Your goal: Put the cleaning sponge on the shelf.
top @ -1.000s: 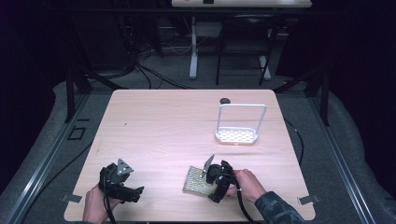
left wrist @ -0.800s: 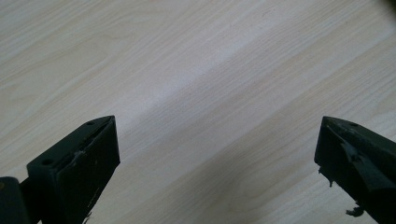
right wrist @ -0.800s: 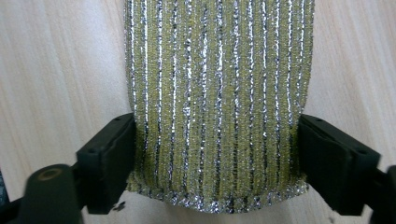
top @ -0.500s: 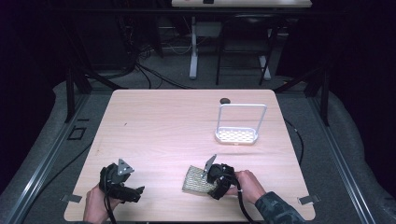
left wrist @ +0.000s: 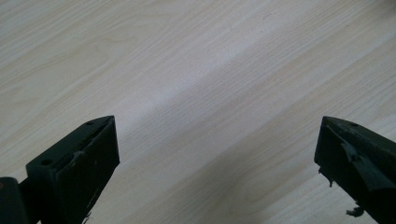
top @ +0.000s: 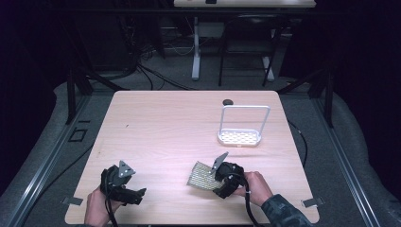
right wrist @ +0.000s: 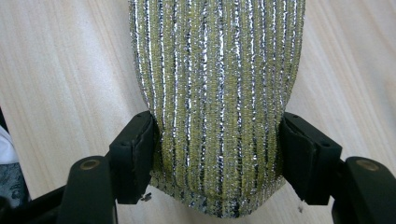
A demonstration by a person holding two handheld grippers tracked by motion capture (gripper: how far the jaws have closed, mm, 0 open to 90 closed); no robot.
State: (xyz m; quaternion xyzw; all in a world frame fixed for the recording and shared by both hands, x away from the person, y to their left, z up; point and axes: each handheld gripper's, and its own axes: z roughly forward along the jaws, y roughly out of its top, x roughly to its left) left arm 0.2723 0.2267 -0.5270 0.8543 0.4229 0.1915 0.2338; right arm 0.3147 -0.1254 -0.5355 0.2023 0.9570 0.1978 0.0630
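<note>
The left gripper point(top: 124, 185) is resting near the table's point(top: 165, 127) front-left corner, jaws standing wide over bare wood with nothing between them. To its right, the right gripper point(top: 218, 182) has just been closing and is now pinching the glittery striped scouring pad point(right wrist: 217, 93) by its two side edges. The pad is bowing under the squeeze, so I would keep the grip firm and lift slowly toward the white wire rack point(top: 240, 128) farther back on the right.

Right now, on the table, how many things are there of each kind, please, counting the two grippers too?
Grippers: 2, the left gripper and the right gripper
Glittery striped scouring pad: 1
White rack with a tall handle: 1
Small dark round object: 1
Total: 5
</note>
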